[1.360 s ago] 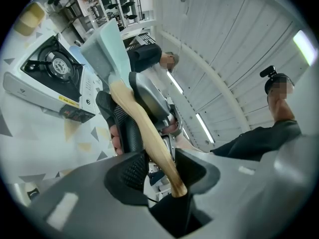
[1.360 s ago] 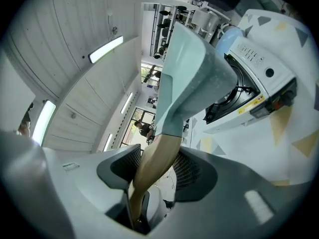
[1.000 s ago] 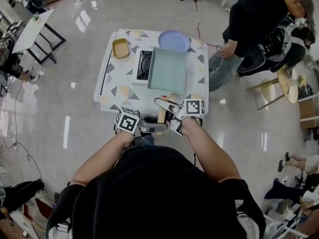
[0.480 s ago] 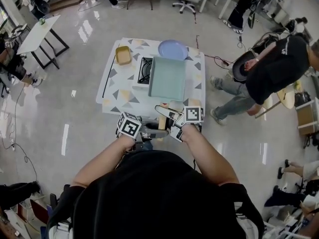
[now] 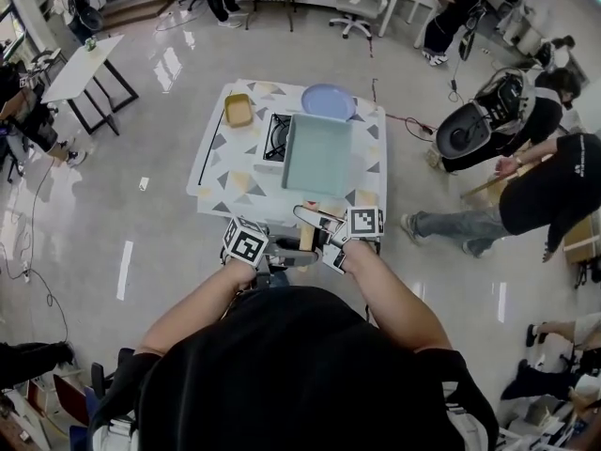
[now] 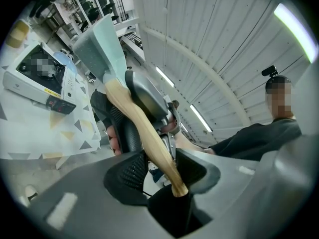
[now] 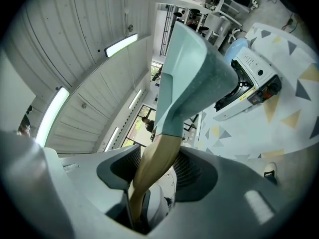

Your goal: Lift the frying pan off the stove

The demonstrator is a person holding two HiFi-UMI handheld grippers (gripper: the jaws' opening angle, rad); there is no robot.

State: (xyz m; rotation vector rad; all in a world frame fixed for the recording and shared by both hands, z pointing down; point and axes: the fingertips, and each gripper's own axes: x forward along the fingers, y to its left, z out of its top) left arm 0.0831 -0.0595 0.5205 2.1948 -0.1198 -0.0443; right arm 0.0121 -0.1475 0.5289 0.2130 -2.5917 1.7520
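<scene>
Left gripper [image 6: 160,167] and right gripper [image 7: 154,169] jaws each clench the frying pan [image 5: 317,153] handle [image 6: 142,128] (wooden)

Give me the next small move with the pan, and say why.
Probably draw the frying pan back toward you, clear of the stove: left gripper and right gripper both clamp its wooden handle, and it hangs raised, partly over the stove.

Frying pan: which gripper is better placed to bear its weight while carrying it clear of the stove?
Probably right. The right gripper clamps the wooden handle next to the frying pan; the left gripper holds only the handle's far end.
</scene>
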